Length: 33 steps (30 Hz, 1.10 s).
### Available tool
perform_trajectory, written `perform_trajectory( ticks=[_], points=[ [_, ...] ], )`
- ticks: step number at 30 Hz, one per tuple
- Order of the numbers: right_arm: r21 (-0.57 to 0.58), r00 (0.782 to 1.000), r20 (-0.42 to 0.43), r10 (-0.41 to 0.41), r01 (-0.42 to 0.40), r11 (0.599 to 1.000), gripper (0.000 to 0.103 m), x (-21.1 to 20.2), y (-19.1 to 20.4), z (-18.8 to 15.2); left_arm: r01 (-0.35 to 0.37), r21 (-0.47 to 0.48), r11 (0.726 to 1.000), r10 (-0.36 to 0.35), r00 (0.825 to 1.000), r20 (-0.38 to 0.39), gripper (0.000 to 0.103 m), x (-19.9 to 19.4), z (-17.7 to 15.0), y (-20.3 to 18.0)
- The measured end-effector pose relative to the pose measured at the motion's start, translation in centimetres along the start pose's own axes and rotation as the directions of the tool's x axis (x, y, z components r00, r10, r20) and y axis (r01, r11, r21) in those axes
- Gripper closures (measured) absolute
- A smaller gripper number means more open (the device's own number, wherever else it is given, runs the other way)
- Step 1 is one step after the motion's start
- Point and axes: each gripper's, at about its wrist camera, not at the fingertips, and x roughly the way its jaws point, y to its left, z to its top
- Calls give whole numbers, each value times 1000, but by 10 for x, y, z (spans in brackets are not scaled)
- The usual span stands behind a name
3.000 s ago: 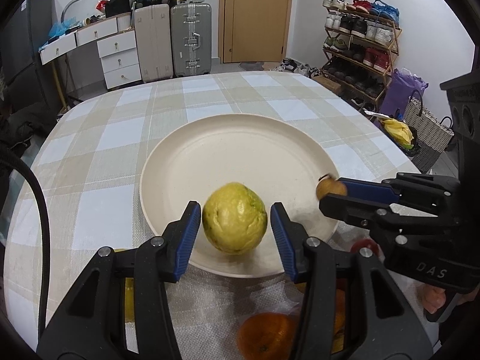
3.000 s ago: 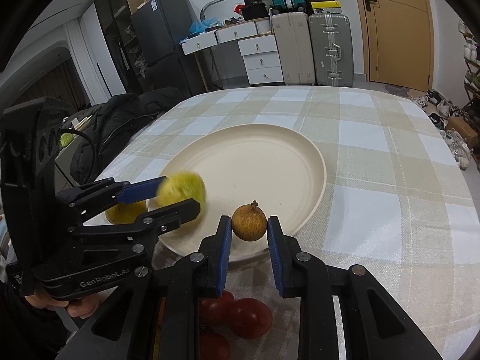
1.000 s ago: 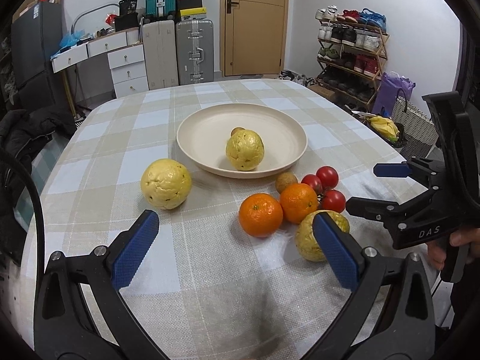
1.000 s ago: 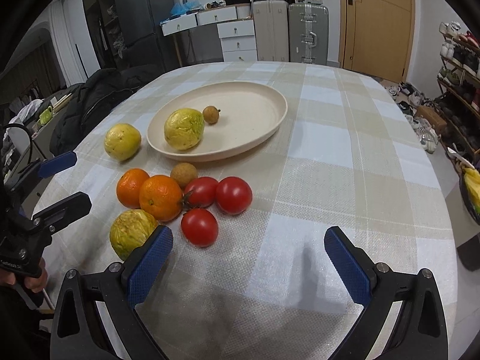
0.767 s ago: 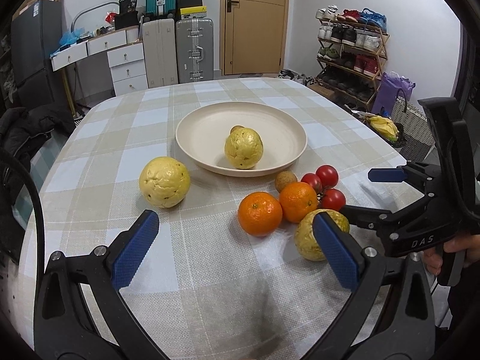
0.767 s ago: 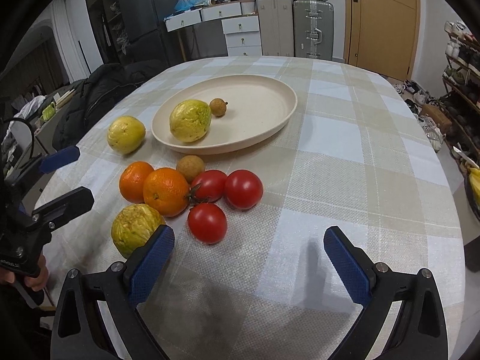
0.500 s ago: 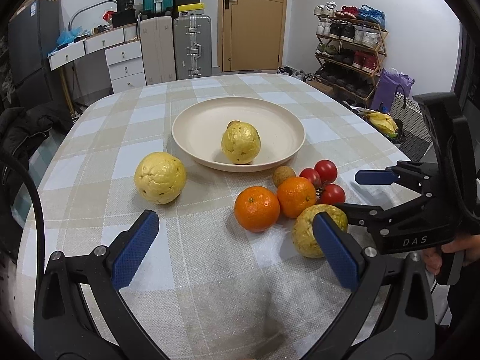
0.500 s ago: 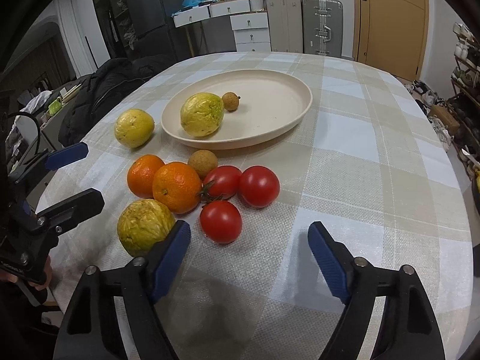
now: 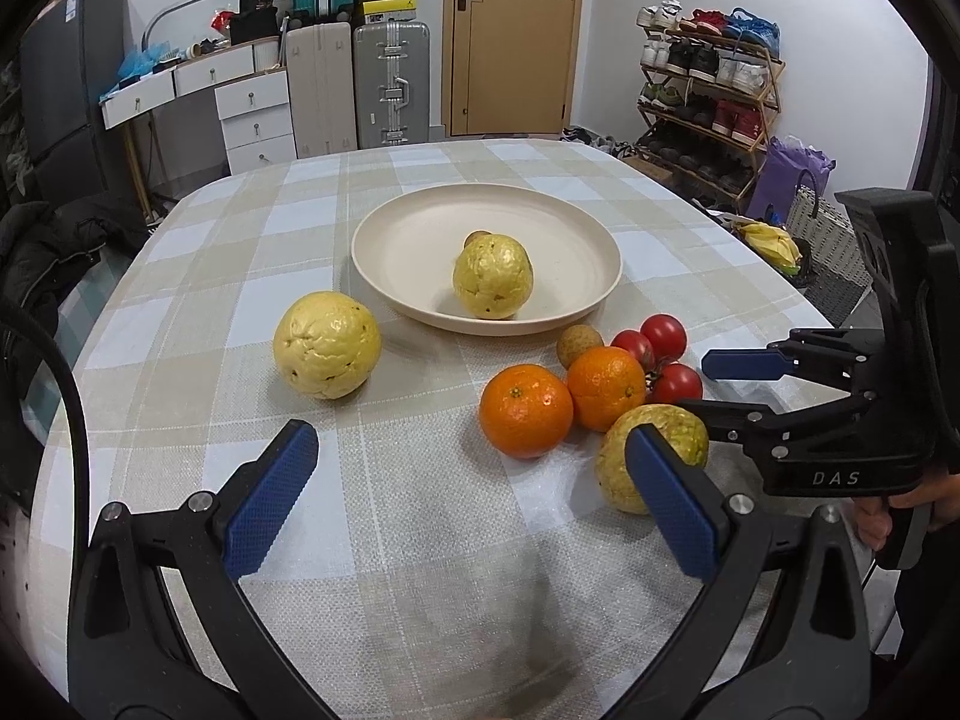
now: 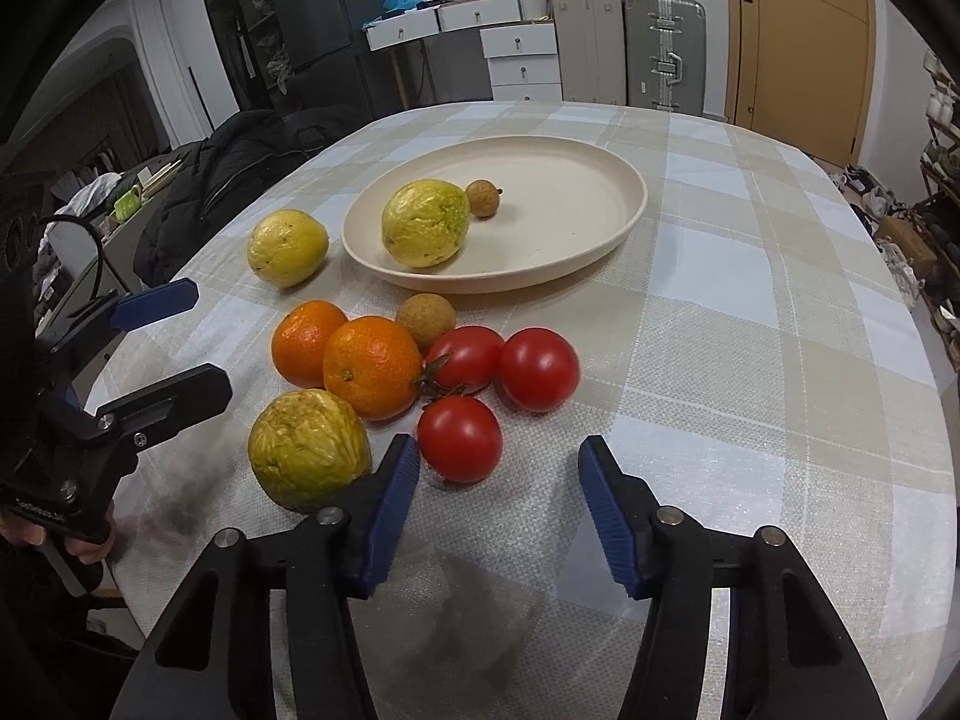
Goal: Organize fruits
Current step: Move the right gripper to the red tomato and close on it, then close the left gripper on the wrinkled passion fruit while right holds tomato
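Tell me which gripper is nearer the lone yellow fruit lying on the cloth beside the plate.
Left. The left gripper hangs open just short of the yellow fruit. The right gripper sits across the cluster, by the tomato, its jaws just narrowed with nothing between.

A lived-in home, a dining corner by the entrance: a table under a checked cloth (image 9: 420, 516), a wooden door (image 9: 513, 36), a shoe rack (image 9: 708, 90) full of shoes, suitcases (image 9: 390, 84) against the wall, white drawers (image 9: 252, 114), a dark fridge (image 10: 318, 18), and a black coat (image 10: 240, 162) draped beside the table
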Motion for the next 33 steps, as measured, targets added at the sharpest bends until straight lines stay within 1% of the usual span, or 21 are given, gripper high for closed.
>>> perform_trajectory(
  ticks=[1, 3, 5, 8, 14, 19, 22, 30, 33],
  points=[
    [-12, 1000, 1, 2, -2, 1000, 53, 0, 3, 0, 0, 2, 1000, 0, 1000, -1, 1, 0, 0, 0],
    [-26, 1000, 1, 6, -6, 1000, 58, 2, 7, 1, 0, 0, 1000, 0, 1000, -1, 1, 1, 0, 0],
    [-35, 1000, 0, 5, -5, 999, 67, 3, 9, 2, 1, -1, 1000, -1, 1000, -2, 1, 1, 0, 0],
    [-40, 1000, 0, 16, -16, 999, 73, 3, 11, 1, 0, 0, 1000, 0, 1000, -1, 1, 1, 0, 0],
    [-41, 1000, 12, 23, -22, 999, 73, 0, 10, 0, 14, 0, 1000, -14, 1000, -17, 1, 4, -1, -2],
    [-22, 998, 46, 38, -37, 999, 73, -11, 5, 0, 56, -2, 998, -56, 998, -39, 1, 7, -4, -7],
    [-7, 997, 66, 47, -47, 999, 73, -16, 2, 1, 61, -1, 998, -61, 997, -53, 1, 9, -5, -12],
    [-7, 995, 89, 45, -44, 999, 73, -24, 1, 3, 135, -6, 991, -135, 986, -95, 1, 14, -11, -28],
    [-9, 995, 91, 45, -44, 999, 73, -26, 0, 2, 135, 15, 991, -133, 985, -107, 1, 15, -13, -37]
  ],
)
